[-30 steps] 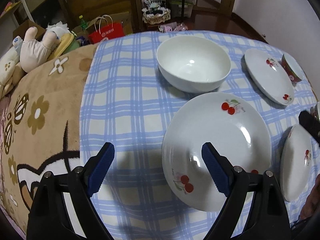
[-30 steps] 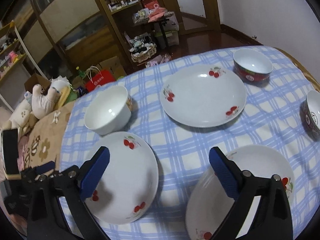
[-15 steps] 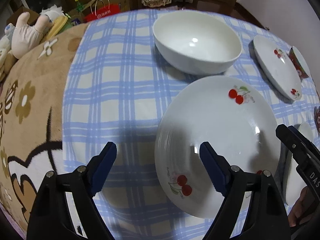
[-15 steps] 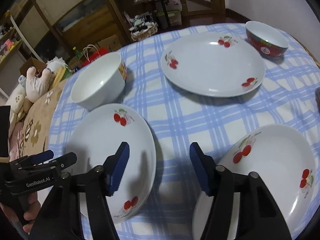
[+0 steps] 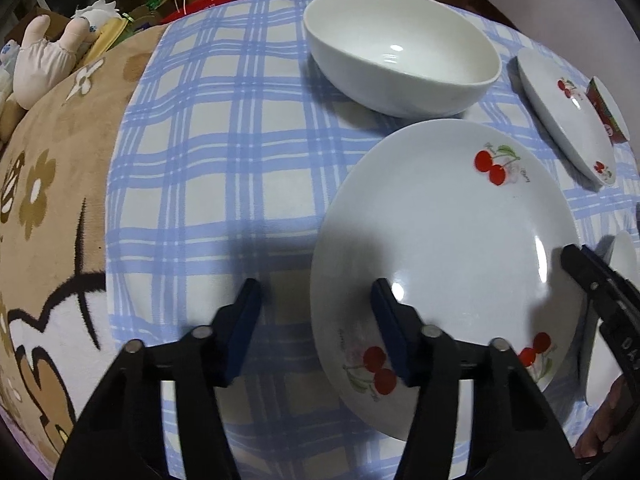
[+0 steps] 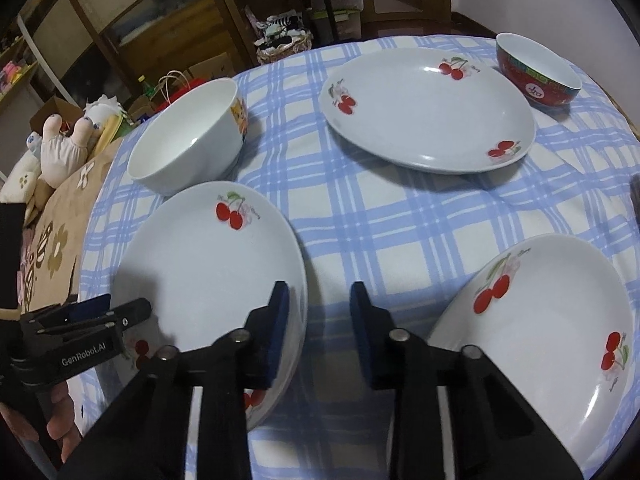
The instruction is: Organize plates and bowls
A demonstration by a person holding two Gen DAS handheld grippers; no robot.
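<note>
While both jaws close astride opposite rims, gripping nothing yet, the cherry plate (image 5: 444,240) lies flat; round.

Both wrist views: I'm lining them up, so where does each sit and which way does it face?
Left wrist: on the left gripper, looking steeply down; its closing jaws straddle the cherry plate rim.
Right wrist: on the right gripper, closing over the same plate's opposite rim; a hand shows.
Shared: that plate and the white bowl.
</note>
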